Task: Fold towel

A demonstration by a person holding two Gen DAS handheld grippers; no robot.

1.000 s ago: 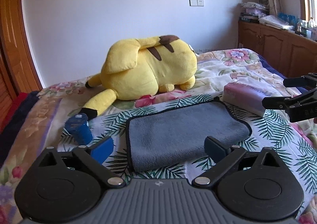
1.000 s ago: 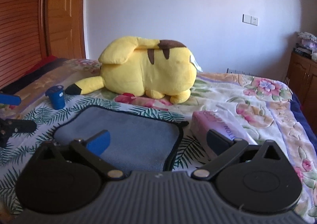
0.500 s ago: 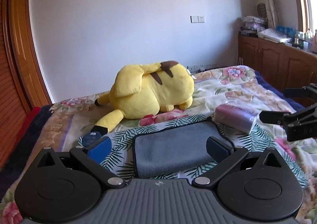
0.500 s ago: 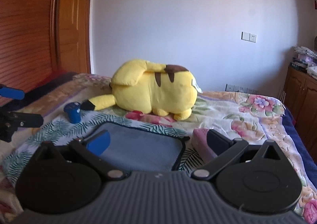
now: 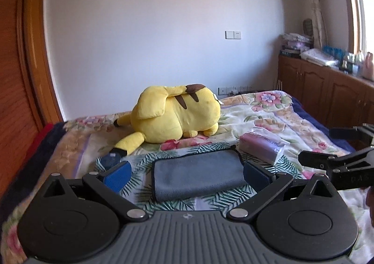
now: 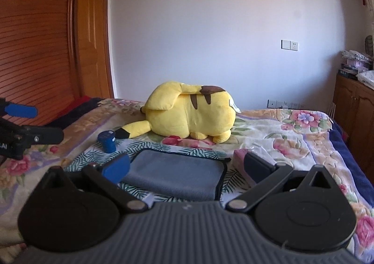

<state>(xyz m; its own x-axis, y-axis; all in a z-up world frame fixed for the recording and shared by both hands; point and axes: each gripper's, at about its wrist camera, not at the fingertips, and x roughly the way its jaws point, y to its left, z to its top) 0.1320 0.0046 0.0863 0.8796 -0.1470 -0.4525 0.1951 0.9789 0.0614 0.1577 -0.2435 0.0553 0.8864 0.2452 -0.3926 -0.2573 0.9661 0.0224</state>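
Observation:
A grey towel [image 5: 196, 174] with a dark hem lies folded into a flat rectangle on the floral bedspread; it also shows in the right wrist view [image 6: 175, 176]. My left gripper [image 5: 187, 174] is open and empty, held above and short of the towel's near edge. My right gripper [image 6: 184, 167] is open and empty, likewise back from the towel. The right gripper shows at the right edge of the left wrist view [image 5: 315, 148]; the left gripper shows at the left edge of the right wrist view [image 6: 44, 123]. Neither touches the towel.
A large yellow plush toy [image 5: 175, 115] lies behind the towel. A pink tissue pack [image 5: 261, 147] lies right of it and a small blue jar [image 6: 107, 141] left of it. Wooden cabinets [image 5: 327, 93] stand at the right, a wooden door [image 6: 46, 41] at the left.
Both grippers have pulled back and risen from the towel, so it looks smaller and farther. The towel itself has not moved. Both stay open.

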